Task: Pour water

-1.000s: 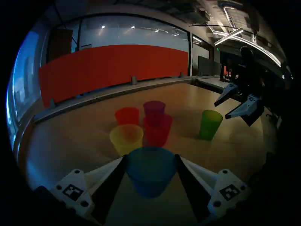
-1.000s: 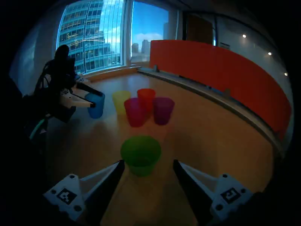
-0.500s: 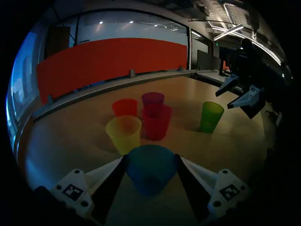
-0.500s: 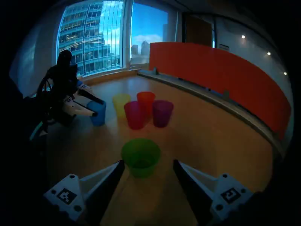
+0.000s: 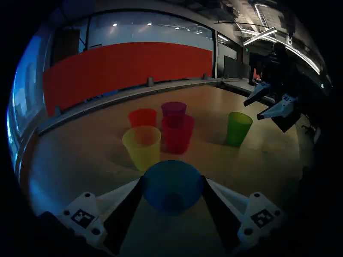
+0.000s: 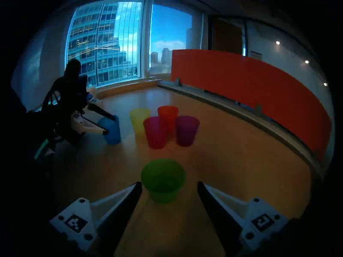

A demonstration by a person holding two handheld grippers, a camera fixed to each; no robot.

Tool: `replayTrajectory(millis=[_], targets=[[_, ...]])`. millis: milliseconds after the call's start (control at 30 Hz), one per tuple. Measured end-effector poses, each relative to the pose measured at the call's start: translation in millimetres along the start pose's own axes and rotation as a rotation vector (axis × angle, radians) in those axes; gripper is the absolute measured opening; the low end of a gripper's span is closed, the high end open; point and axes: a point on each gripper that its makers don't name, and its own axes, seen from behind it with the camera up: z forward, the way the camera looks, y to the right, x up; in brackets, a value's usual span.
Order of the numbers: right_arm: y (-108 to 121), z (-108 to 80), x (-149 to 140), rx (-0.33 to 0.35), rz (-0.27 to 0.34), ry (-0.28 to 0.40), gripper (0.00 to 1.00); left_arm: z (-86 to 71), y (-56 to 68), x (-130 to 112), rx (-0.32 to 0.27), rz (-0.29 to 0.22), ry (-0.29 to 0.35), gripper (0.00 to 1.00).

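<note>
Blue cup: translucent, tilted, clamped in left gripper jaws.
Right gripper: jaws spread, green cup ahead.
Bench: pale wood.
Room: skyline window.

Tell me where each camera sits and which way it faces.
Left gripper view: rides the left gripper, looking along its own fingers past the held blue cup toward the red partition; the right gripper shows far right.
Right gripper view: rides the right gripper, looking between its own fingers over the green cup toward the windows; the left gripper shows at left, holding the blue cup.
Shared: the table, both grippers, the blue cup, the green cup, the four clustered cups and the red partition.
</note>
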Motion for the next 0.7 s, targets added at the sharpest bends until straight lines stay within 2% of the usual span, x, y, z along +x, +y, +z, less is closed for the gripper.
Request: replayTrajectory(millis=[100,167,367,700], targets=[[-0.9,0.5,0.1,0.000,-0.002,-0.001,1.00,0.7,-2.2,-3.7,0.010,0.012,-0.012,0.93],[-1.2,0.7,-0.1,0.001,-0.001,0.000,1.00,0.8,-3.7,-5.4,0.019,0.020,-0.019,0.99],[-0.2,0.3,-3.2,-0.002,0.005,-0.003,1.00,-2.9,-0.5,-12.2,0.006,0.020,-0.039,0.99],[1.9,-3.9,-8.2,-0.012,0.029,0.008,1.00,-24.7,-10.1,-26.1,0.023,0.017,-0.077,0.99]])
